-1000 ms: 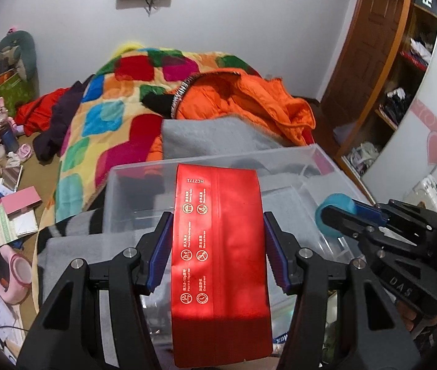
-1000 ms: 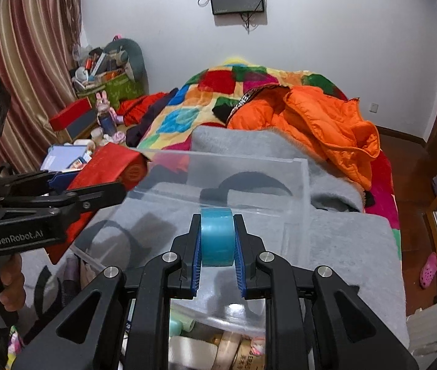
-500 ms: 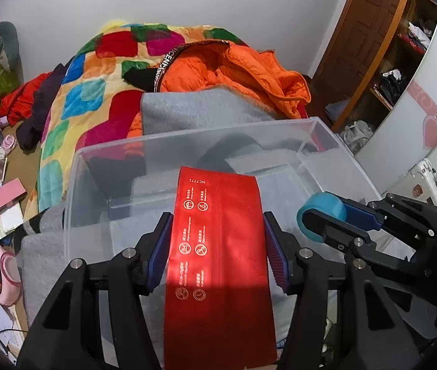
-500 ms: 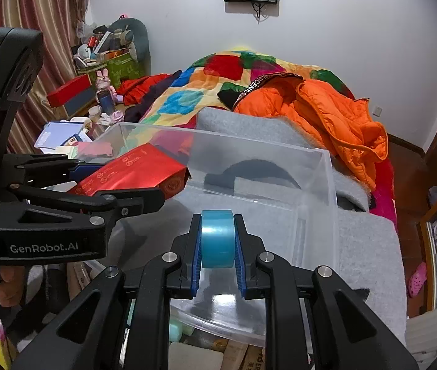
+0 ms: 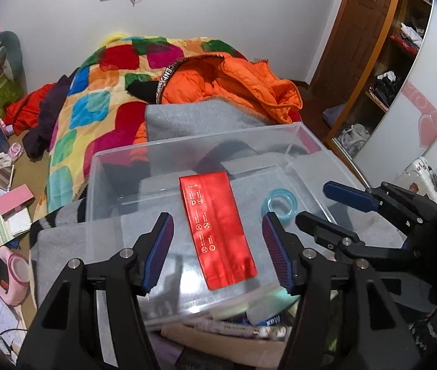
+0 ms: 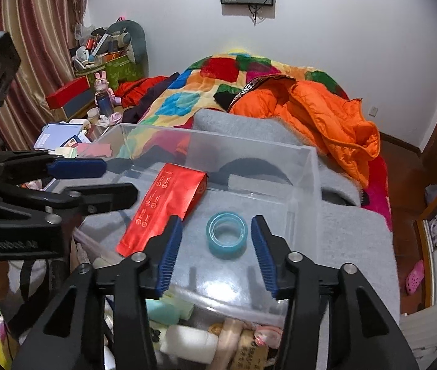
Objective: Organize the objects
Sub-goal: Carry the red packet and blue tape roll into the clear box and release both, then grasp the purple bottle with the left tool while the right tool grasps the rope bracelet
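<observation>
On the left, our left gripper (image 5: 218,246) is opening its jaws, nothing between the pads; the red foil pouch (image 5: 217,229) lies flat in the clear plastic bin (image 5: 311,141), long axis running away from us. Right of it, our right gripper (image 6: 217,254) is opening too, and the blue tape roll (image 6: 226,239) sits free, hole facing up, probably just binned.

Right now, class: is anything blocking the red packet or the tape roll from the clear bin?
Nothing visible does. The red packet and tape roll already lie inside the clear bin, released from both opening claws.
</observation>
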Tool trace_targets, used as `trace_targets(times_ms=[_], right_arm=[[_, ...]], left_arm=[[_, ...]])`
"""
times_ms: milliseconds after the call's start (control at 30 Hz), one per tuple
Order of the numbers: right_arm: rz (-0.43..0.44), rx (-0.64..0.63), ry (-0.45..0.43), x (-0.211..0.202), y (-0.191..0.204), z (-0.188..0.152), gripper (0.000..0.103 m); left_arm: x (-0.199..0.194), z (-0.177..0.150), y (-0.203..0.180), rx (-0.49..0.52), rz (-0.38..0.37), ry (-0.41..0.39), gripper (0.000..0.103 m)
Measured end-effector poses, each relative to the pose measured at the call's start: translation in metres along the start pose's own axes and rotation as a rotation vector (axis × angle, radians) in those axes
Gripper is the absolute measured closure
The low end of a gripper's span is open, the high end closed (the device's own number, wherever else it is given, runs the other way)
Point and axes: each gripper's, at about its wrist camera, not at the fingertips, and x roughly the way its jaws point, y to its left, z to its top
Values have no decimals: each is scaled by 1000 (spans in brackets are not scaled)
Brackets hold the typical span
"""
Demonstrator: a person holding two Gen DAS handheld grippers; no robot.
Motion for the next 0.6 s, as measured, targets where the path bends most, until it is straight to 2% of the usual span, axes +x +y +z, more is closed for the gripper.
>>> trace_targets(times_ms=[133, 300, 433, 567, 600], right_arm=[[-12, 1, -24, -16, -3, -5, 49], [-21, 18, -53, -40, -10, -14, 40], [-39, 22, -65, -54, -13, -25, 39], [-69, 31, -69, -66, -18, -43, 37], [-75, 35, -67, -68, -20, -47, 34]], left_arm=[[-21, -10, 0, -6, 38, -38, 32], [-36, -26, 0, -5, 67, -48, 26], [-44, -43, -1, 11, 117, -52, 17], [-46, -64, 6, -16, 131, -34, 15], [-45, -68, 8, -25, 134, -30, 14]])
